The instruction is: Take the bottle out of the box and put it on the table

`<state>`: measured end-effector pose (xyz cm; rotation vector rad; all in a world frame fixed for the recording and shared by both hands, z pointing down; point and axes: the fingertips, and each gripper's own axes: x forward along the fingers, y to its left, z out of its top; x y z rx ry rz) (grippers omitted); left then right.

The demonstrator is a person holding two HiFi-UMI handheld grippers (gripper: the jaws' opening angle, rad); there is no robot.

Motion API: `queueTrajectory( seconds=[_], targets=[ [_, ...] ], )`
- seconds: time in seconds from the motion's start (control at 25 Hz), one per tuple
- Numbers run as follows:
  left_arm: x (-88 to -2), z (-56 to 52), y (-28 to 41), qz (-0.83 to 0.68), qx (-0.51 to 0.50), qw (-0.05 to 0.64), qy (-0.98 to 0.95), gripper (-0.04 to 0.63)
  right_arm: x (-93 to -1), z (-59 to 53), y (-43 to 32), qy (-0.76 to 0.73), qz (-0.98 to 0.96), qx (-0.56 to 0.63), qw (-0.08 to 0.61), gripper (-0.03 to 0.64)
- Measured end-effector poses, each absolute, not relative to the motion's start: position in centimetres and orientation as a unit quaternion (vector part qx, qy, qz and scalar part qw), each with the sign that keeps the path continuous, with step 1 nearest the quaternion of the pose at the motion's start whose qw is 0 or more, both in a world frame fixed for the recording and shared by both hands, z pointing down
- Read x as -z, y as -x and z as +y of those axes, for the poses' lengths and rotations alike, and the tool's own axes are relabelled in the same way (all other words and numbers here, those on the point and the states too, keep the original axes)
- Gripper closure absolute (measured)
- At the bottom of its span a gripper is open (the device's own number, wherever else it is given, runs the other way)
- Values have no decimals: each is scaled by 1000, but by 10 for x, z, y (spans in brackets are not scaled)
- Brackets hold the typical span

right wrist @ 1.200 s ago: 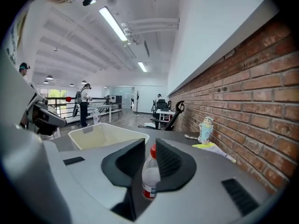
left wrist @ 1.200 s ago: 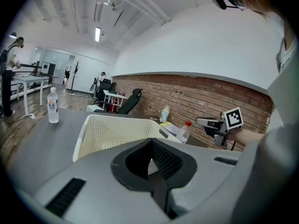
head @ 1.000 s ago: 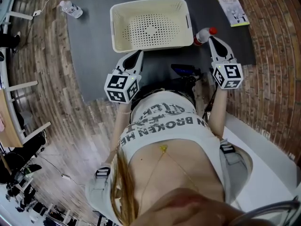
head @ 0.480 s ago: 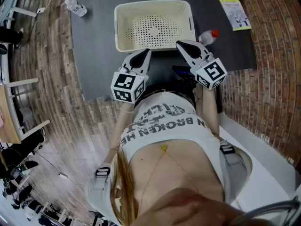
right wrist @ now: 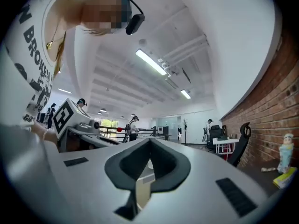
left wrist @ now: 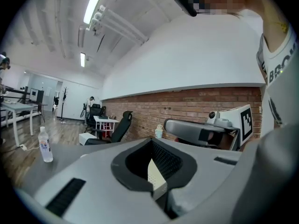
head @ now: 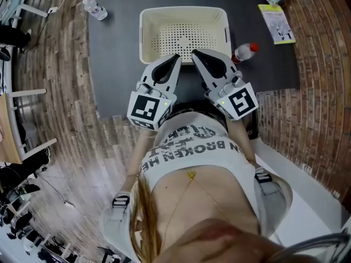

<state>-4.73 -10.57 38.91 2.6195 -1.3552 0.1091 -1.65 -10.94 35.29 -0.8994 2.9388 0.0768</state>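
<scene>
The bottle [head: 244, 52], clear with a red cap, lies on its side on the dark tabletop [head: 115, 64]. It is outside the basket [head: 184, 16], just beside the basket's right wall. The basket is cream plastic with a perforated floor and stands near the middle of the tabletop.

The person holds both grippers side by side over the near edge of the tabletop, in front of the basket's near wall. Their tips are angled toward each other and lie close together. The left gripper [head: 175, 57] has its jaws closed together with nothing between them. In the left gripper view only a strip of the cream basket shows through the cutout behind the meeting tips [left wrist: 152, 141]. The right gripper [head: 194, 52] has its jaws pressed together too, and they are empty in its own view [right wrist: 149, 141]. Neither gripper touches the bottle.

A second, clear water bottle [head: 94, 8] sits at the far left corner of the tabletop, well apart from the basket. A yellow-green booklet [head: 277, 23] lies near the far right corner.
</scene>
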Motion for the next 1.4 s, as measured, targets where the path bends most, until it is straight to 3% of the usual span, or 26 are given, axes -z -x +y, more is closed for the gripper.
queueTrajectory(
  seconds=[0.6, 1.4],
  targets=[
    [-352, -96, 44, -466, -30, 3, -884, 595, -346, -103, 24, 302, 952, -26, 35, 607],
    [-363, -95, 40, -459, -36, 13, -887, 595, -360, -104, 26, 300, 954, -10, 13, 608]
  ],
)
